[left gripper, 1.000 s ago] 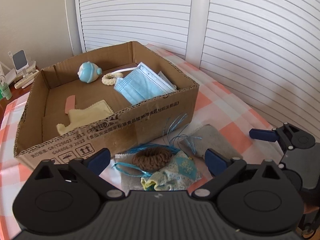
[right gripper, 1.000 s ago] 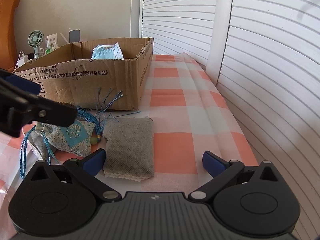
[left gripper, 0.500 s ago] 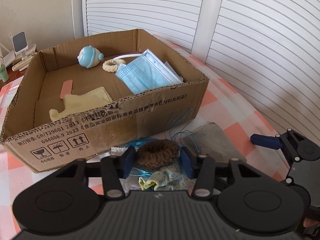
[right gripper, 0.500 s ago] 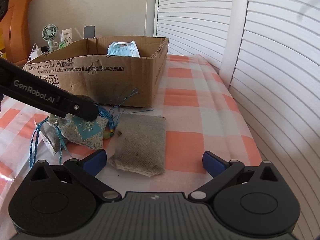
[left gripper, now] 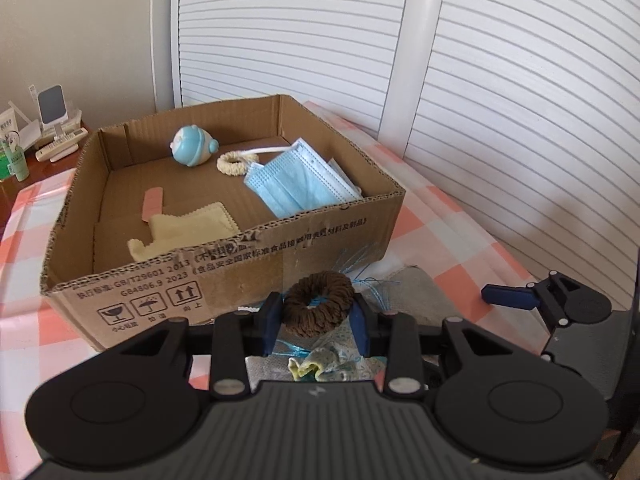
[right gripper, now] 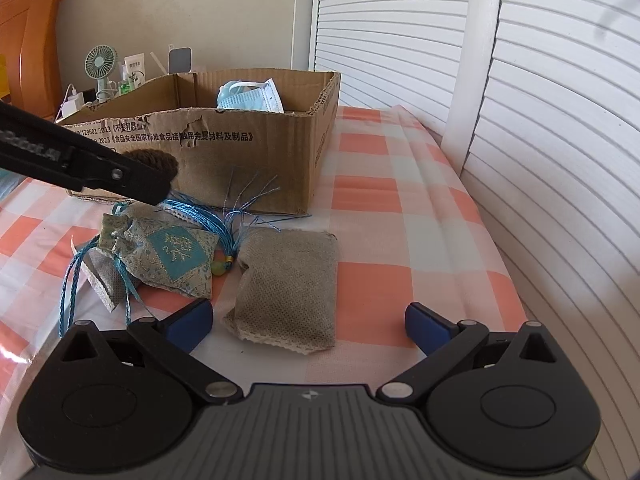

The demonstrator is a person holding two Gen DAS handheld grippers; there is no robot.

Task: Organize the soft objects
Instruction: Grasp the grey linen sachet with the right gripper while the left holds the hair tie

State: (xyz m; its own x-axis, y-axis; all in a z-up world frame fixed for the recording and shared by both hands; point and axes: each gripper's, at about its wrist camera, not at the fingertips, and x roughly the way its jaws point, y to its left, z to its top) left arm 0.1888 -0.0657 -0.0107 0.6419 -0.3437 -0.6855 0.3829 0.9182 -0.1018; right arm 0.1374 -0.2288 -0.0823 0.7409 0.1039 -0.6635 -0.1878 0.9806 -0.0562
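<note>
My left gripper is shut on a brown scrunchie and holds it above the table, in front of the cardboard box. The scrunchie also shows in the right wrist view, above a green-blue embroidered sachet. A grey mesh pouch lies beside the sachet. My right gripper is open and empty, low over the table just before the grey pouch. The box holds a blue face mask, a yellow cloth, a cream scrunchie and a blue plush toy.
The table has an orange-and-white checked cloth. White slatted shutters stand close behind and to the right. A small fan and bottles stand on a side table at far left. A second grey pouch lies under the sachet.
My left gripper closed on the brown scrunchie and lifted it off the sachet, up toward the box's front wall. The right gripper stayed open, its view shifting slightly.
</note>
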